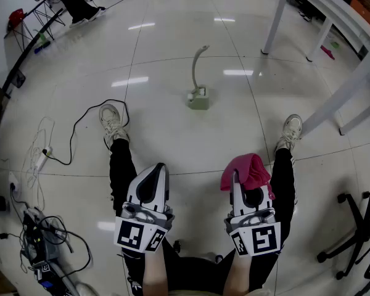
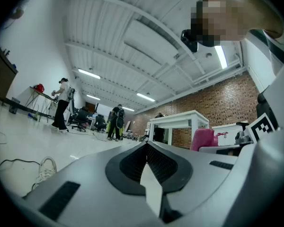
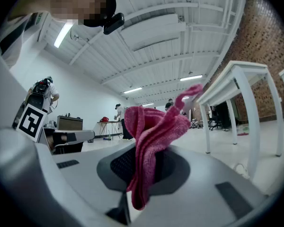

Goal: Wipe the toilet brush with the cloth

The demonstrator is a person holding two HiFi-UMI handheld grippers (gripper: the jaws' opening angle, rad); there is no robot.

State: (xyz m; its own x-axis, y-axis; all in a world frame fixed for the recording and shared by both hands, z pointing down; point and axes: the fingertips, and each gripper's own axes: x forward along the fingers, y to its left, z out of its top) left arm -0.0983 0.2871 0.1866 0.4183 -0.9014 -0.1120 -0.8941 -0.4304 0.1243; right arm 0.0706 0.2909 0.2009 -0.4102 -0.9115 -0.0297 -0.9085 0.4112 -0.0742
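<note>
The left gripper (image 1: pixel 158 167) and right gripper (image 1: pixel 236 176) have pale grey shells with black ribbed pads (image 2: pixel 132 162). Behind each sits a cube (image 1: pixel 139 234) of black-and-white square markers. Beyond them are black trousers (image 1: pixel 120 165) and white sneakers (image 1: pixel 111 121).

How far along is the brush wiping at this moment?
Done: the pink cloth is clamped in the right gripper's jaws. In hand: nothing more; the left gripper is shut and empty. Left: the toilet brush stands in its holder on the floor ahead, apart from both grippers, so taking it up and wiping it are not yet begun.
</note>
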